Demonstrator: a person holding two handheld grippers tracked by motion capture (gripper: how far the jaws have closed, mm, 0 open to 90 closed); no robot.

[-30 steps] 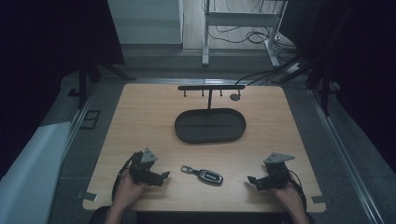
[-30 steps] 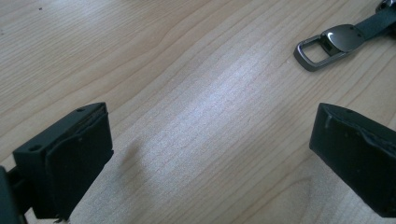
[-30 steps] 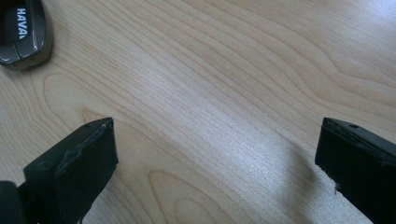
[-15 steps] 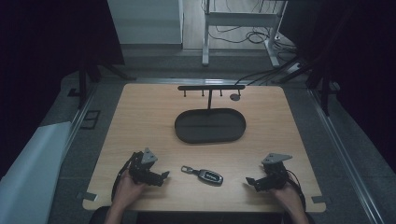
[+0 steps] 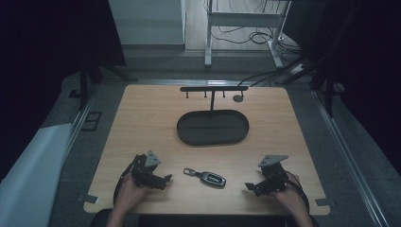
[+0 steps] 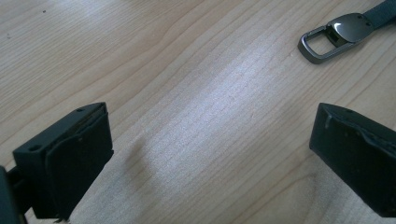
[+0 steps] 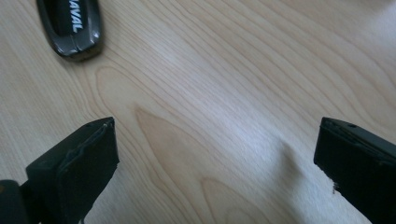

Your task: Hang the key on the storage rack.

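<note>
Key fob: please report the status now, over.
Left gripper open, right gripper open, both low over the table. Key fob lies flat between them, untouched. Nothing in the way.

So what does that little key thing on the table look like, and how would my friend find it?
Start at the wooden table and find the big dark oval tray in its middle. Come toward the near edge, midway between the left gripper and the right gripper, where the car key fob lies flat. It is the only small loose thing there: glossy, dark, with white lettering and a metal ring on a short strap.
</note>
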